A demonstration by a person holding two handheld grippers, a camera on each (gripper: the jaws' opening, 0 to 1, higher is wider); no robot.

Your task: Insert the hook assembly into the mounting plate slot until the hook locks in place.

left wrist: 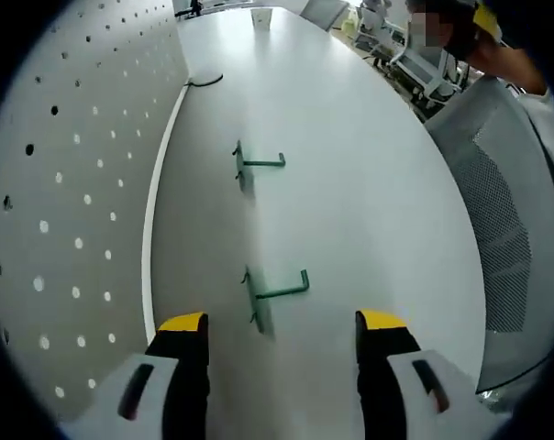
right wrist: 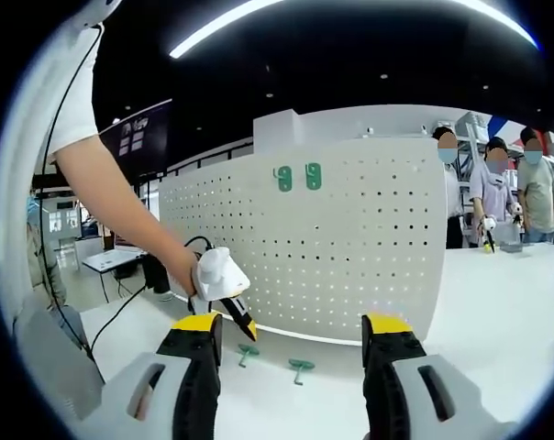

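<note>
Approach step, as I read it: nothing picked up yet. My left gripper point(left wrist: 282, 353) has its jaws apart and empty, lined up over the near hook point(left wrist: 275, 293), which sits on the white bench point(left wrist: 369, 211) just ahead of the yellow jaw tips, close to the edge where the pegboard point(left wrist: 75, 183) stands. The far hook point(left wrist: 257, 163) lies further along that same edge, well apart from the first.

My right gripper point(right wrist: 293, 367) is also spread and empty, held back from the bench and facing the pegboard's hole face; both hooks point(right wrist: 302, 368) show small at the board's foot, and two green plates point(right wrist: 297, 177) hang near its top edge.

Materials: hooks are thin green wire, an L-arm on a flat back tab, light and likely to skid on the smooth matte bench. Pegboard is rigid white sheet with a regular hole grid.

Next move needs: drop the left jaws around the near hook's arm, close, then present the tab square to the board.
</note>
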